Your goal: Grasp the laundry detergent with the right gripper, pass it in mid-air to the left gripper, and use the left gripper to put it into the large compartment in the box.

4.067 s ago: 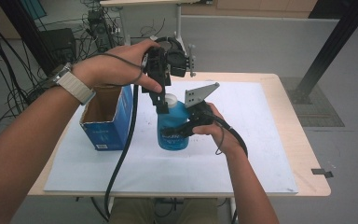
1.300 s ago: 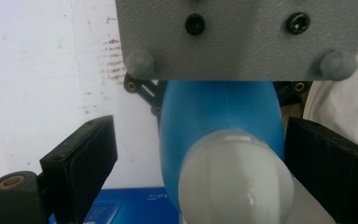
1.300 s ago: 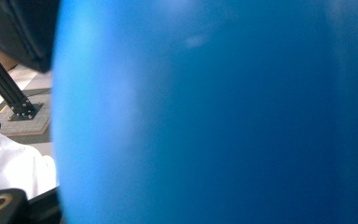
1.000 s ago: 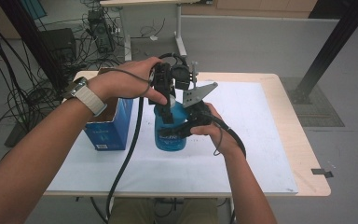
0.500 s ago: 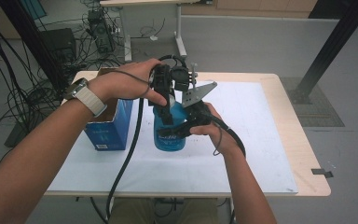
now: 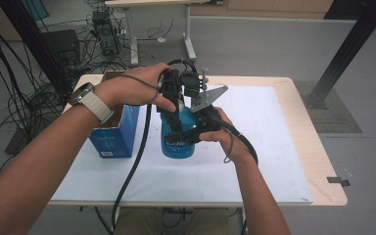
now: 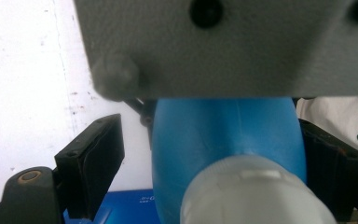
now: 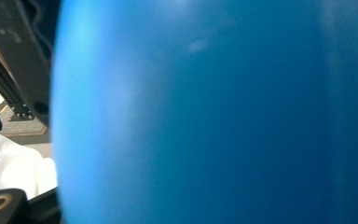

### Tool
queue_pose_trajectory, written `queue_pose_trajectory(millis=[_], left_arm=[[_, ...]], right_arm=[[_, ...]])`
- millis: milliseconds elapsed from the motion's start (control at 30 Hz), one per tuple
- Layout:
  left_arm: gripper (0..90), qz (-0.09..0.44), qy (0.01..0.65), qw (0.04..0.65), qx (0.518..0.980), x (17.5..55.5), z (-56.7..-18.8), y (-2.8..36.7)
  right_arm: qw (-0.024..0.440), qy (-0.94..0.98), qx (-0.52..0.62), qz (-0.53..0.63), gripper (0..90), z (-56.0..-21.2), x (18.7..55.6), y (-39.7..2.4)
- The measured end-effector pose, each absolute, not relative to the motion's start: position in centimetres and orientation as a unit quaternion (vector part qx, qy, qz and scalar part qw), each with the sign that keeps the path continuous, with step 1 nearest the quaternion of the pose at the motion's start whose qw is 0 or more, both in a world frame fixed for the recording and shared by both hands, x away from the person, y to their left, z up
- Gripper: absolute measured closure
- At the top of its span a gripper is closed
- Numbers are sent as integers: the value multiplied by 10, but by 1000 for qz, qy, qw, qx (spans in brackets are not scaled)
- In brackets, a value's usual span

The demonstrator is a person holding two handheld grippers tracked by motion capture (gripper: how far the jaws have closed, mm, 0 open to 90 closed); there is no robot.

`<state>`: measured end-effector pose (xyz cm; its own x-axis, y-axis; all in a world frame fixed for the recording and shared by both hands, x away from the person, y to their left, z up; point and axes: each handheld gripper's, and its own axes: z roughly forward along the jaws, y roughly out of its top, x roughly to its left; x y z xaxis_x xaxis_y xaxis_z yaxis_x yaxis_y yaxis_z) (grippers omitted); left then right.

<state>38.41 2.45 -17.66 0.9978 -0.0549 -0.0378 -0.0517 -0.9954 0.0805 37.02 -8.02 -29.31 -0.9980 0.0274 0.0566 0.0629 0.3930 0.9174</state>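
A blue bottle (image 6: 177, 139) with a white cap (image 7: 256, 193) stands upright on the white sheet (image 6: 254, 161). From the right side my right gripper (image 6: 198, 131) is shut on the bottle's body, and the blue wall (image 8: 214, 112) sits right against its camera. My left gripper (image 6: 177, 115) comes down over the bottle's top. Its jaws have just been closing with the cap and neck between them. In the left gripper view the left pad (image 7: 93, 170) still stands apart from the bottle and the other pad (image 7: 333, 170) sits close beside it. The left gripper (image 7: 209, 172) is open.
An open blue carton (image 6: 111, 133) stands just left of the bottle, under my left forearm. The right gripper's grey three-cornered plate (image 7: 223, 46) hangs just above the bottle. The left gripper's cable (image 6: 132, 166) trails over the table's front edge.
Since four seconds ago my left hand has shifted right and down over the bottle's top. Over the last second both hands and the bottle stay put.
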Motion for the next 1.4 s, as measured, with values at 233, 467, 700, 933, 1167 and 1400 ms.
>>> queue_pose_trajectory(millis=[233, 467, 700, 933, 1167, 1400], left_arm=[[181, -23, -24, 42, 999, 385, -177, 26], [195, -28, -25, 39, 999, 384, -179, 26], [216, -33, -24, 38, 998, 385, -180, 26], [253, -42, -25, 39, 998, 385, -181, 27], [282, -51, -25, 41, 998, 386, -182, 28], [311, -54, -27, 40, 997, 385, -182, 28]], right_arm=[[22, -834, -28, -551, 437, -293, 369, -80], [19, -832, -25, -554, 437, -292, 369, -78], [20, -833, -23, -552, 437, -292, 369, -77], [18, -834, -23, -551, 436, -292, 369, -77], [19, -834, -23, -550, 437, -293, 369, -76], [22, -834, -23, -550, 436, -294, 369, -76]])
